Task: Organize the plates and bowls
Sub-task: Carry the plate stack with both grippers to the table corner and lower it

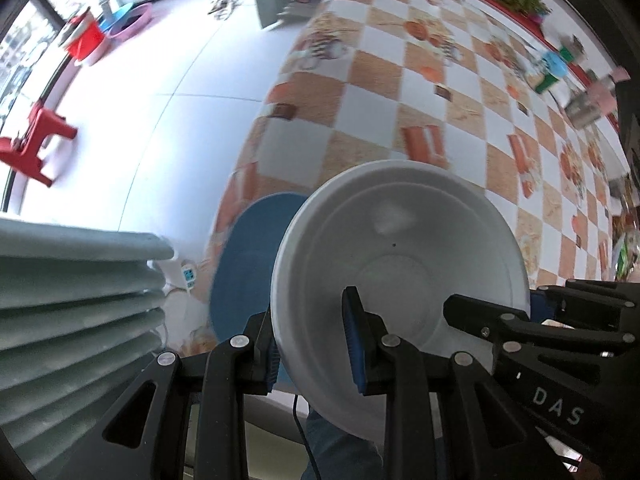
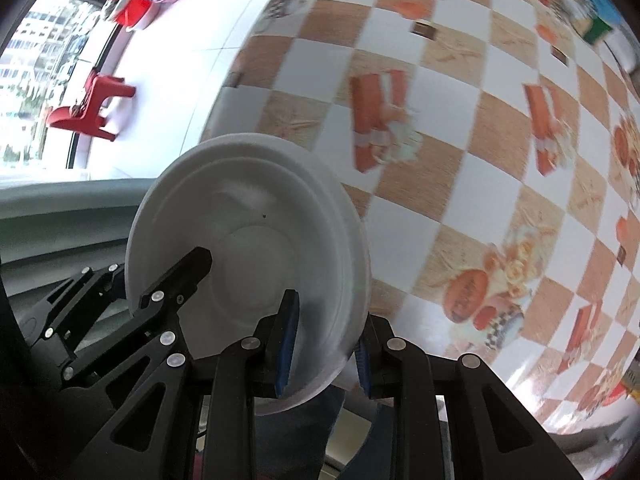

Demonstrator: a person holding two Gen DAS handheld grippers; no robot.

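Two grippers are clamping one white bowl (image 1: 400, 264) above the checkered table (image 1: 400, 100): the left gripper (image 1: 316, 344) is pinching one rim, the right gripper (image 2: 324, 348) the opposite rim. One blue plate (image 1: 244, 268) is lying just beside the bowl.

My round white plastic bowl (image 1: 400, 256) hangs tilted above the checkered table, hollow facing me; a blue plate (image 1: 244, 264) lies behind it.

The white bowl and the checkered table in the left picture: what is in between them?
A blue plate shows in the left wrist view, just behind the white bowl and in front of the checkered table. Both grippers clamp the bowl's rim.
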